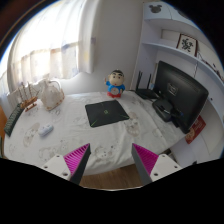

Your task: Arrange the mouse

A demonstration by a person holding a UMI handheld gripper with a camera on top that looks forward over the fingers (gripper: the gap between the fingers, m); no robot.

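Mouse (46, 129) is lying left on the white desk (70, 140), well apart from the black mousepad (106, 112), while the released claw (109, 160) is hovering empty, presumably approaching for pickup.

**Colours on the desk**

The mouse mat (106, 112) is black on a white patterned table cover (60, 125). The monitor (180, 92) is black too. The figurine (116, 83) wears blue and red (dark hair on top). Magenta pads (78, 158).
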